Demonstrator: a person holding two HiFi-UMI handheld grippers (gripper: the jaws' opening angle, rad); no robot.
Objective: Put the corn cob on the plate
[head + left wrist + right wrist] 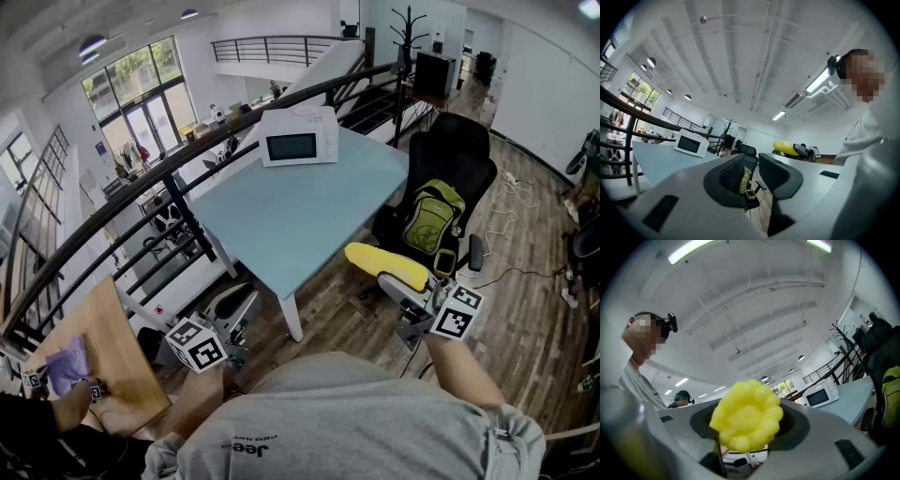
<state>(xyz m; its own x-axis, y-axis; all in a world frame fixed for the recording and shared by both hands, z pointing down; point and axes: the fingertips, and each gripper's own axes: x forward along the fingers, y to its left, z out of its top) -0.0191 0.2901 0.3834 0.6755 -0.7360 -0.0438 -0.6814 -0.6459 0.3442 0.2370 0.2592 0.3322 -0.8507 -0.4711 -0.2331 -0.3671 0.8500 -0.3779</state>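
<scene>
While the right gripper [749, 426] clamps the yellow corn cob [746, 414] by one end, the left gripper [753, 174] hangs empty, jaws slightly apart, near the pale-blue table [281, 220].

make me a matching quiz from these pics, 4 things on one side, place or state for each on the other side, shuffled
Things:
1 corn cob
2 microwave
3 backpack
4 left hand-held gripper

Place or state:
A on the black chair
B on the light blue table
C jaws apart, nothing between them
D clamped in the right hand-held gripper

Pairs: 1-D, 2-B, 3-A, 4-C
</scene>
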